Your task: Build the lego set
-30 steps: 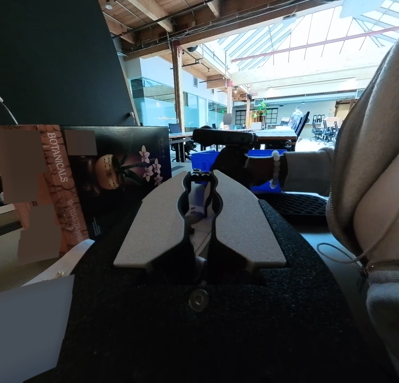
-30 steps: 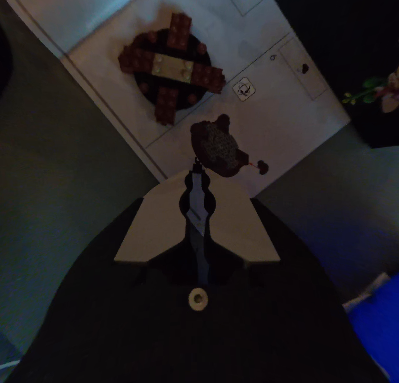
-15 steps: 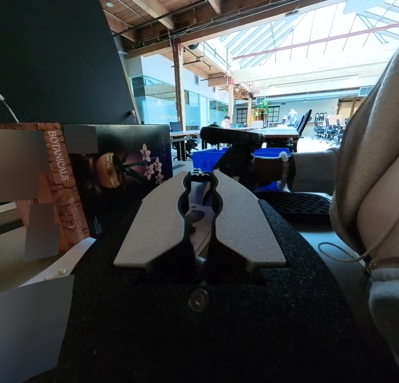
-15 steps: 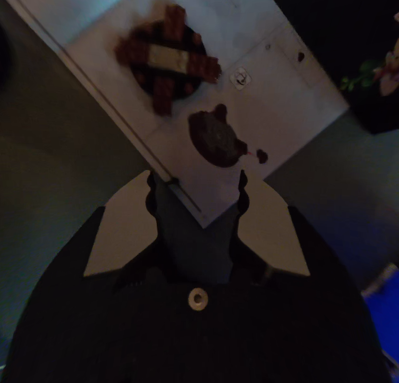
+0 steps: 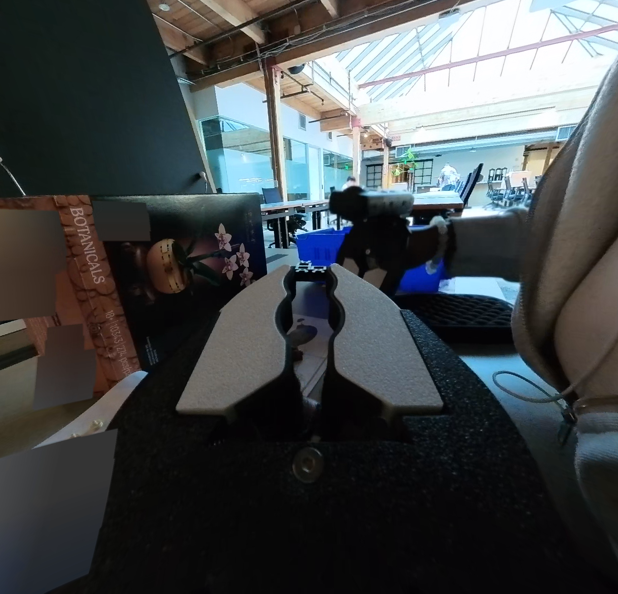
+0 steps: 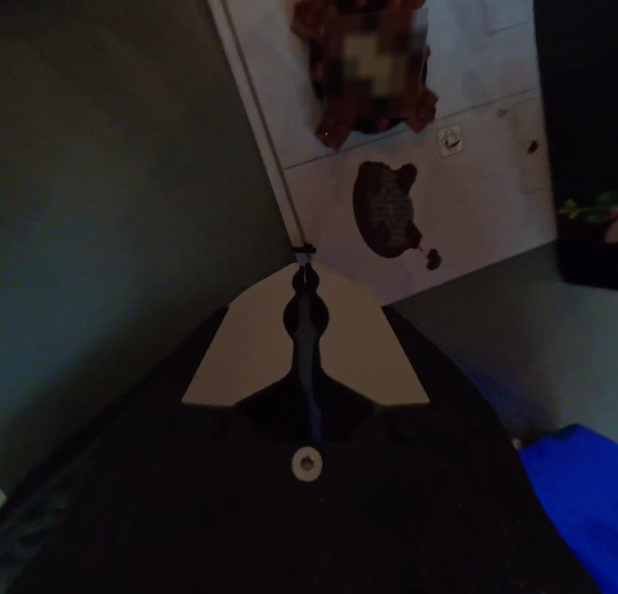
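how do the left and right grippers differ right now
The left gripper's fingers stand slightly apart, with a small black-and-white piece spanning the tips; the right gripper's fingers are closed together. The left gripper points level across the table; the right gripper points down at an open booklet. Both have pale grey fingers on a black body.

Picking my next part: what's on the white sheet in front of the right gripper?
A brown cross shape on a black disc and a dark rounded shape; printed or real, cannot tell. The right gripper covers the sheet's near corner.
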Demonstrator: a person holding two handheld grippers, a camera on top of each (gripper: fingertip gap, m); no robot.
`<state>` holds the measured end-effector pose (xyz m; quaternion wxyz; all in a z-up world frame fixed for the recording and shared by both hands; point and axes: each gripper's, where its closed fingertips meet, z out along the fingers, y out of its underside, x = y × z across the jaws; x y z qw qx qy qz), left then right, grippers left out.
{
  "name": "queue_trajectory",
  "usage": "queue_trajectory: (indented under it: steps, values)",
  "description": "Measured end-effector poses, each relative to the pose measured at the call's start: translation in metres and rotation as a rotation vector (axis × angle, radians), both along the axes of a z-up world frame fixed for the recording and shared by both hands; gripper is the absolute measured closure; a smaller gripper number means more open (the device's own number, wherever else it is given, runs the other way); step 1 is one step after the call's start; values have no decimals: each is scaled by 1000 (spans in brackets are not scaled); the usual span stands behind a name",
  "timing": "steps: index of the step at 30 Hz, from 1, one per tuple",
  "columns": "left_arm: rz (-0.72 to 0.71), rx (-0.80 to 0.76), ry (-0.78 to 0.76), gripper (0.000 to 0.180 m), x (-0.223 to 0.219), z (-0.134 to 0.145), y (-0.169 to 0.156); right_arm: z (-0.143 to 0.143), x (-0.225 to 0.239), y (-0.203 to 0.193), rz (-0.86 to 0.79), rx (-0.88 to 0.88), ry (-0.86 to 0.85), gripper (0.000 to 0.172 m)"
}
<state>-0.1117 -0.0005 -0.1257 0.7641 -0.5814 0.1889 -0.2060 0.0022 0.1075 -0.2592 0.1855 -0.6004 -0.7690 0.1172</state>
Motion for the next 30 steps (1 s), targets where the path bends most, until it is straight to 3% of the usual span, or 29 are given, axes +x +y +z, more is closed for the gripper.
queue_trajectory:
  steps: [9, 14, 19, 23, 30]
  values:
    - [-13, -3, -5, 165, 2, 0, 0, 0, -25, -1, 33, 32, 80, 172]
    - [-10, -4, -12, 164, 1, 0, 0, 25, -20, 10, -263, -25, 192, 154]
    - [-12, -10, -13, 164, 1, -1, 1, 8, -16, -1, -524, -139, 184, 151]
    - [-17, -10, -9, 164, 3, -2, 1, -1, -15, 1, -598, -134, 162, 151]
    - [-15, -10, -16, 165, 2, -2, 1, -4, -15, 0, -546, -67, 101, 161]
